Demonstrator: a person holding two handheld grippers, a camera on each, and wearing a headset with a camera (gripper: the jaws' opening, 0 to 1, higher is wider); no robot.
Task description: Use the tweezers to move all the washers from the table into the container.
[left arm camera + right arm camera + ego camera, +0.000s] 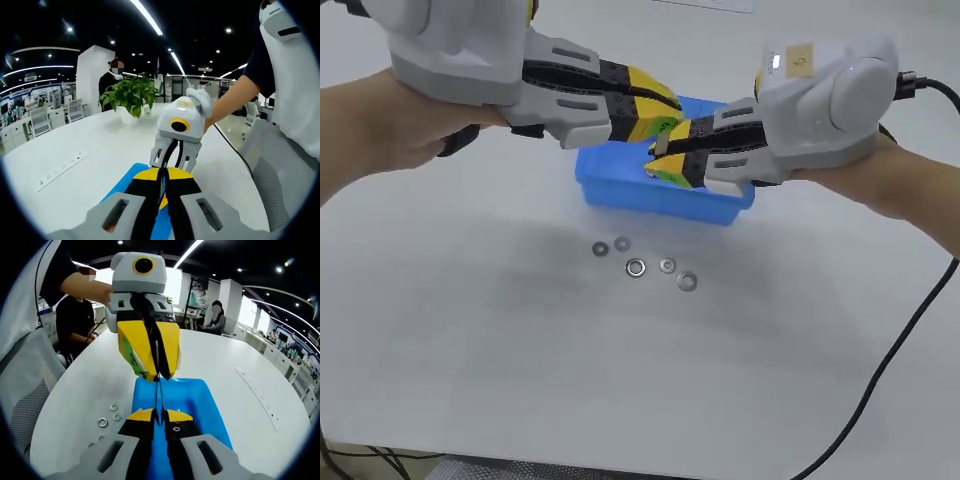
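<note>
Overlapping the container (620, 190), left gripper (665, 115) and right gripper (665, 160) seemingly pinch thin tweezers (159, 385).

Open table (520, 350) surrounds the washers (635, 266); left gripper (668, 108) and right gripper (658, 160) seemingly crowd above the container (620, 190).

Head view downward — gripper views face-to-face over the container (200, 405).

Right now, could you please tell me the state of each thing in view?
Left gripper: shut on the tweezers.
Right gripper: shut on the tweezers.
Tweezers: held by both grippers, above the container.
Washers: five, lying loose on the table.
Container: open-topped, no washers visible inside.
</note>
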